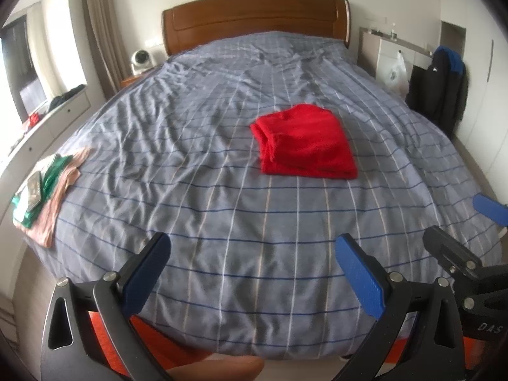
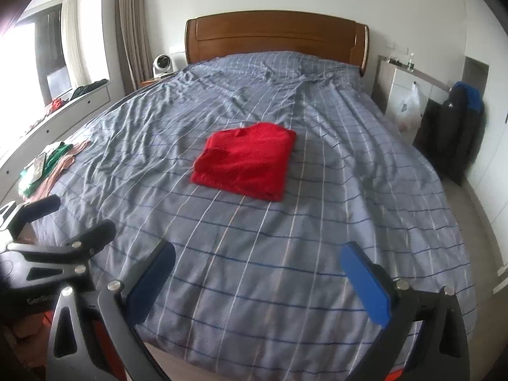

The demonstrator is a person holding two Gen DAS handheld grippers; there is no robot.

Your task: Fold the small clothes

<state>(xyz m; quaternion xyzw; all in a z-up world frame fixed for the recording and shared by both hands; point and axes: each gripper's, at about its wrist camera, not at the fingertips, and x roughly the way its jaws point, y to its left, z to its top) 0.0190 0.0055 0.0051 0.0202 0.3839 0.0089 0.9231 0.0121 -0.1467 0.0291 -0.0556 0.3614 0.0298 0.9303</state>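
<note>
Red garment (image 1: 304, 141) is folded into a neat rectangle and sits mid-bed on the blue-grey checked duvet (image 1: 197, 190), well apart from both grippers, up around 12 o'clock from each wrist cam. The left gripper (image 1: 254, 273) hangs over the foot of the bed with jaws spread wide, nothing in them. Same deal with the right gripper (image 2: 257, 281): released, wide apart, empty. At roughly 9 o'clock on the bed's edge there's a small pile of clothes (image 1: 50, 187), pink at the bottom, green on it, with something flat lying on top. Wooden headboard (image 2: 276, 36) at the far end.
</note>
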